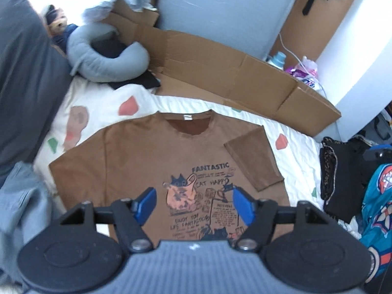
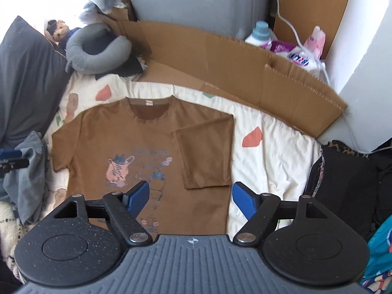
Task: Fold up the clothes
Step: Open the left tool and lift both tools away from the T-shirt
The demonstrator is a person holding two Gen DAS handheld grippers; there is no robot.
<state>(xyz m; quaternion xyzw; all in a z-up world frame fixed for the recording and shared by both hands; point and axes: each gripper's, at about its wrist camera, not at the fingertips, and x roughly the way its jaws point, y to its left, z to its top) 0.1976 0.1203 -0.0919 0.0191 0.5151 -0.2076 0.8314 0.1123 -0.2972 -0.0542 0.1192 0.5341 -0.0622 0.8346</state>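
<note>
Both grippers empty, high over the bed, tilted steeply down. Left gripper (image 1: 194,202): blue pads spread wide, nothing between them. Right gripper (image 2: 191,199): same, jaws wide apart and bare.

Under them the brown short-sleeved cotton T-shirt with cat print (image 1: 137,161) lies flat and face up on the cream bedsheet with coloured blotches (image 1: 299,161). Long axis runs 6 to 12 o'clock, hem near, collar far. Right-side panel is already folded in, its folded sleeve (image 2: 205,154) lying over the chest at about 1 o'clock from the right fingers. The unfolded sleeve (image 1: 78,164) sticks out at 10 o'clock from the left fingers, so the left hand is the nearer one for that side; my read is that side gets folded in next.

Either side: crumpled grey garment (image 1: 22,196) at 9 o'clock, black bag (image 1: 343,178) at 3 o'clock.

Further off, flattened brown cardboard box (image 1: 232,73) lies past the collar at 12, grey U-shaped neck pillow (image 1: 105,56) at 11.
</note>
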